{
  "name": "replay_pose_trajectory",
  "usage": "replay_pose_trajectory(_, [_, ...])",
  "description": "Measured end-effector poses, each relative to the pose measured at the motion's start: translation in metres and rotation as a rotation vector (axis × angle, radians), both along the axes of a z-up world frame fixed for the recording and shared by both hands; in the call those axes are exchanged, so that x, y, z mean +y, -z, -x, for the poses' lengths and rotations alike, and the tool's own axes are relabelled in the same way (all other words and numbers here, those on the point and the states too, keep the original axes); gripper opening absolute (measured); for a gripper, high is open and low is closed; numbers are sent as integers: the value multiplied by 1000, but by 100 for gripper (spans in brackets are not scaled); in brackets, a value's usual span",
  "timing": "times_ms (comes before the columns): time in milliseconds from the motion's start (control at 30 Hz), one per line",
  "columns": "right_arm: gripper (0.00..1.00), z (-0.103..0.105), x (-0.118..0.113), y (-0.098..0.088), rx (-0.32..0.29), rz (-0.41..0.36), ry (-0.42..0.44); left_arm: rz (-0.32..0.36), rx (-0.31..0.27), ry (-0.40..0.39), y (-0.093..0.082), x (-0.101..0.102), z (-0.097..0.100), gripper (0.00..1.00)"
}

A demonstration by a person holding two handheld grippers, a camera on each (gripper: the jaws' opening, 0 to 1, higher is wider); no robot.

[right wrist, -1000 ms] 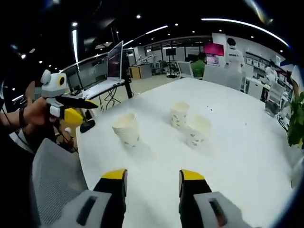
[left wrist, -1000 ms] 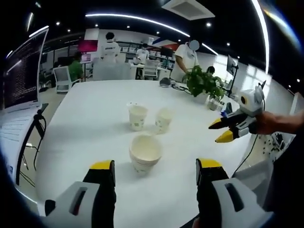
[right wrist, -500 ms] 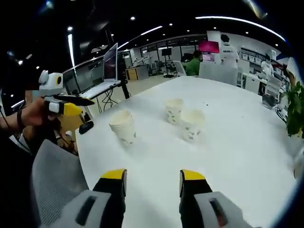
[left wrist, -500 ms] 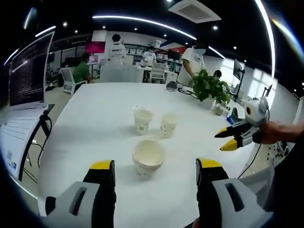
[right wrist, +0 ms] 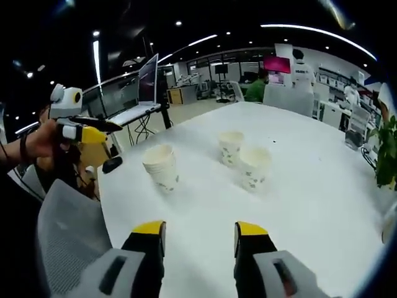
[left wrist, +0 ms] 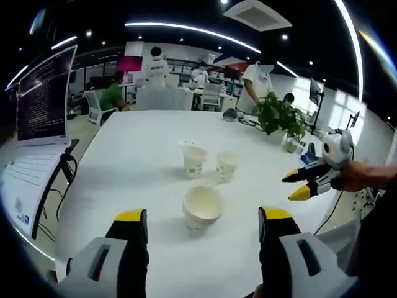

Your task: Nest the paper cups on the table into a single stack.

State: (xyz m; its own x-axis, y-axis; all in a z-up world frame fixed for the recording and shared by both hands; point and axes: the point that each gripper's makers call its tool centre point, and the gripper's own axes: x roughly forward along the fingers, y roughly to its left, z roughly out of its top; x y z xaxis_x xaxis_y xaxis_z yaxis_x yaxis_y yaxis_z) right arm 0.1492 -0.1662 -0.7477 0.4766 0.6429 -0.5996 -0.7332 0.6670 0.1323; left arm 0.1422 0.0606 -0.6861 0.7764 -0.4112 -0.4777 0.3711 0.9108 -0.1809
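Observation:
Three groups of white paper cups stand on the white table. Nearest in the left gripper view is a nested stack of cups; behind it stand a single cup and a second single cup. In the right gripper view the stack is at the left, with the two single cups to its right. My left gripper is open just short of the stack. My right gripper is open over bare table. The right gripper shows at the right of the left gripper view, the left gripper at the left of the right gripper view.
A potted plant and small items sit at the table's far end. A laptop on a stand is off the table's side, and a grey chair back is near my right gripper. Several people stand in the office behind.
The left view has shifted, so the cups sit a little further right and lower in it. The right view has barely shifted. No cup has moved and both grippers stay open.

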Motion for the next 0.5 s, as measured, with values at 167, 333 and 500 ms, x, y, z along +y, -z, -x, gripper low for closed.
replay_pose_trajectory(167, [45, -11, 1, -7, -27, 10, -8, 0, 4, 11, 2, -3, 3, 71])
replay_pose_trajectory(333, [45, -26, 7, -20, -58, 22, -26, -2, 10, 26, 2, -7, 7, 71])
replay_pose_trajectory(500, [45, -50, 13, -26, -88, 68, -56, 10, 7, 20, 4, -2, 8, 71])
